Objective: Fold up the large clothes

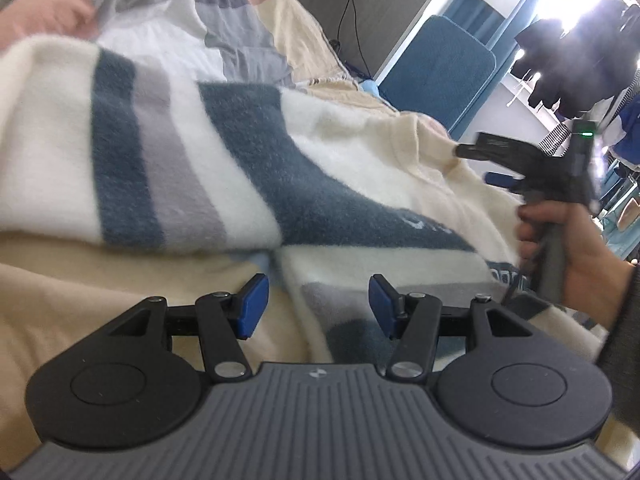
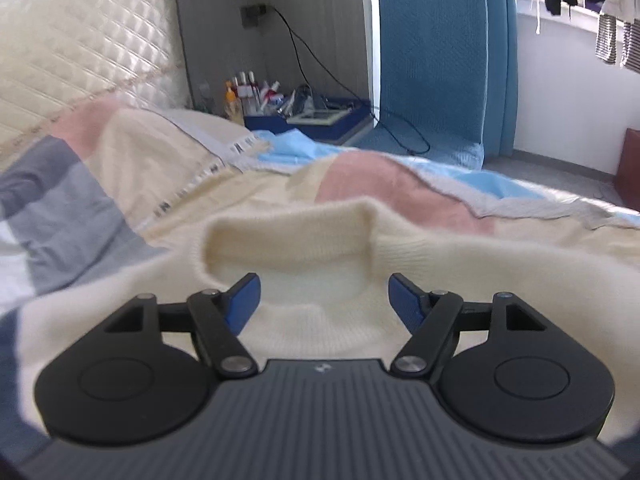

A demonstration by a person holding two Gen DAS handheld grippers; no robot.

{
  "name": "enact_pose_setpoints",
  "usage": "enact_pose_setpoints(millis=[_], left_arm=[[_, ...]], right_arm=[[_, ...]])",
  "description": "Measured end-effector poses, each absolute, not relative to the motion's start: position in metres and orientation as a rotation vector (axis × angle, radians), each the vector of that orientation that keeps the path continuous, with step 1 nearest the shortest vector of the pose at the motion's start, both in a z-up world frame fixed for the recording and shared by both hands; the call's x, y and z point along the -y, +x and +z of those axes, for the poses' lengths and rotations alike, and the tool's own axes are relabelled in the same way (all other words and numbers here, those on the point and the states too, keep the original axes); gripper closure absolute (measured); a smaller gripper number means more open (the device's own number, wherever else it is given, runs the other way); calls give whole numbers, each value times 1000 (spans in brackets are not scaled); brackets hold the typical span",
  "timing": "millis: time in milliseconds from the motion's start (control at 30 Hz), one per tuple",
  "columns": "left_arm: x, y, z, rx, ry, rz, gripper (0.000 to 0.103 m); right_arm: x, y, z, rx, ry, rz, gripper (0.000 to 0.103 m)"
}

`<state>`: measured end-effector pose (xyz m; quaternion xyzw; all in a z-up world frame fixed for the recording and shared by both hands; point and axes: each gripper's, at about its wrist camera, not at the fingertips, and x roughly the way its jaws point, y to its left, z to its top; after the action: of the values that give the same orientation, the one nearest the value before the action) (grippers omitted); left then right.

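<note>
A cream sweater with blue and grey stripes lies spread on a bed under two hand-held grippers.

Left wrist view: the left gripper (image 1: 316, 306) has its jaws partly open and empty, and the sweater (image 1: 224, 168), fuzzy and banded in dark blue and grey, lies ahead of and beneath them. To the right, a hand (image 1: 568, 252) holds the right gripper (image 1: 504, 160).
Right wrist view: the right gripper's (image 2: 324, 300) jaws stand wide and empty, with the sweater's ribbed cream collar (image 2: 288, 240) just ahead of and between them.
</note>
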<state>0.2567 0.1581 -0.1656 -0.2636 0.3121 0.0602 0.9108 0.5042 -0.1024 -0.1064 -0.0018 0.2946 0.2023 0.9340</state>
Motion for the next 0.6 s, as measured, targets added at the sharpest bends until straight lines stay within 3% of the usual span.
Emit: enact_pose_setpoints(millis=[300, 600], left_arm=[[-130, 215, -135, -607, -488, 71, 42], [-88, 162, -97, -621, -361, -16, 42]], right_arm=[[156, 387, -26, -563, -25, 444, 30], [216, 265, -6, -681, -80, 363, 30]])
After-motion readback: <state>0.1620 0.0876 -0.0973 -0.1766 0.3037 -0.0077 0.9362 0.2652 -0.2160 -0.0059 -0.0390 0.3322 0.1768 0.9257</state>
